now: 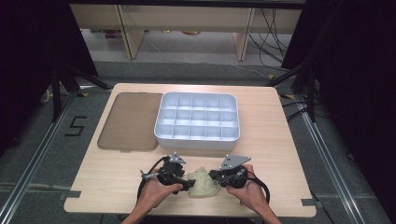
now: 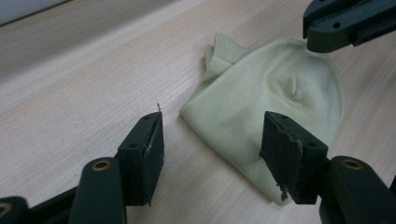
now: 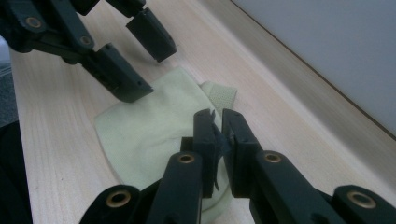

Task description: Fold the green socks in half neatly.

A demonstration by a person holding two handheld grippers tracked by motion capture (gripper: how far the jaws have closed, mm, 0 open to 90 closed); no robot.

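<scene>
Item: pale green cloth (image 1: 201, 183), folded, lying on the table (image 1: 280, 140) at lower centre of the high view, between both grippers. Judged light, soft, limp, non-fragile; best pinched at a folded edge or corner. Left gripper (image 2: 210, 144): fingers apart, straddling the cloth's near corner, not pressing. Right gripper (image 3: 219, 135): fingers nearly together, clamped on a cloth fold. Compartment tray (image 1: 198, 140) behind.

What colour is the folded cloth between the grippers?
Pale yellow-green, plain, no pattern. The cloth shows best in the left gripper view.
</scene>
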